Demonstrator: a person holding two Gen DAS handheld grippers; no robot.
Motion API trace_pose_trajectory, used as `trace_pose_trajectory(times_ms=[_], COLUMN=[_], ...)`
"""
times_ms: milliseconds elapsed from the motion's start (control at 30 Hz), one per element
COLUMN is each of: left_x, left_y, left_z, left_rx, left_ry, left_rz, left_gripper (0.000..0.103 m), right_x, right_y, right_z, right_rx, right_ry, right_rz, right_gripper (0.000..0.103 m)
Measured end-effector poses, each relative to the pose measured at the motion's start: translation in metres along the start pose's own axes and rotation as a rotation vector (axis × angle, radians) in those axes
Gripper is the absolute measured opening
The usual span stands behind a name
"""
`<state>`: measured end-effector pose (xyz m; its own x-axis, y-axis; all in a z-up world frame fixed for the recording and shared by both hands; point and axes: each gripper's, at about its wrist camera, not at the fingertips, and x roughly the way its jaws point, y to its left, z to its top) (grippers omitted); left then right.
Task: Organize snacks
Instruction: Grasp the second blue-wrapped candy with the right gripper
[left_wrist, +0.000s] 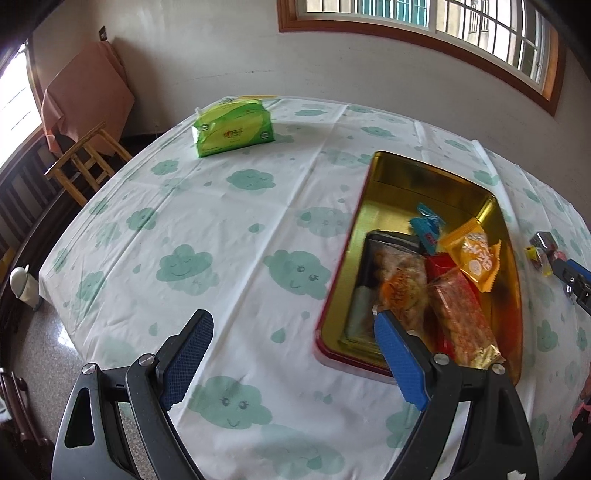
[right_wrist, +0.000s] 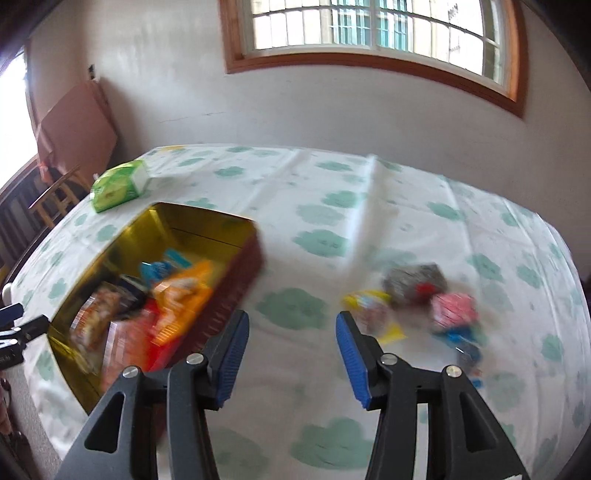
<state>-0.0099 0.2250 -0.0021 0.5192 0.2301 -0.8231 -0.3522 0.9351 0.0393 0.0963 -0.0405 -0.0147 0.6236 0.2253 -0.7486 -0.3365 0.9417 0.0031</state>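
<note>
A gold tin with red outer walls (left_wrist: 373, 206) (right_wrist: 207, 229) lies on the cloud-print tablecloth and holds several wrapped snacks, among them an orange packet (left_wrist: 474, 258) and a blue one (left_wrist: 428, 225). My left gripper (left_wrist: 293, 325) is open and empty, above the cloth at the tin's near left edge. My right gripper (right_wrist: 291, 325) is open and empty, over the cloth between the tin and a loose pile of snacks (right_wrist: 417, 295): a yellow, a grey and a pink packet. The right wrist view is blurred. The right gripper also shows in the left wrist view (left_wrist: 572, 277).
A green tissue pack (left_wrist: 234, 127) (right_wrist: 118, 186) lies at the far left of the table. A wooden stool (left_wrist: 86, 162) and a draped board stand by the wall on the left. A white bin (left_wrist: 22, 286) stands on the floor.
</note>
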Motion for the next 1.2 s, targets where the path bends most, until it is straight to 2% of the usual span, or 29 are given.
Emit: trace_pose_trajectory(times_ms=[200,400,733,800,933,1133,1200], left_x=[-0.005,-0.011,-0.016,-0.016,-0.016,-0.010,-0.008], left_y=[-0.028,-0.059,-0.120,-0.134,-0.164,-0.207,-0.219], left_z=[0.000,0.006,0.023,0.026,0.031,0.032,0.032], left_rx=[0.061,0.120,0.229,0.248,0.278,0.313,0.321], left_ry=[-0.006,-0.016,-0.041,-0.043,-0.048,-0.030,-0.022], left_rz=[-0.019,-0.035,-0.066,-0.077,-0.118,-0.182,-0.200], left_gripper=[0.087,0.087,0.087,0.087,0.087,0.087,0.087], right_x=[-0.005,0.003,0.033,0.036,0.037,0.030,0.026], right_y=[-0.074,-0.123,-0.143,-0.142,-0.143,-0.146,-0.150], right_z=[-0.019,-0.028,-0.027,-0.028,-0.034,-0.042,-0.047], right_rx=[0.102,0.187,0.205,0.196,0.182,0.171,0.165], right_ry=[0.018,0.040,0.063,0.062,0.060,0.031,0.019], right_rz=[-0.108,-0.126,-0.087,-0.085,-0.083,-0.081,-0.104], right_gripper=[0.050,0.050,0.050,0.048,0.035,0.033,0.032])
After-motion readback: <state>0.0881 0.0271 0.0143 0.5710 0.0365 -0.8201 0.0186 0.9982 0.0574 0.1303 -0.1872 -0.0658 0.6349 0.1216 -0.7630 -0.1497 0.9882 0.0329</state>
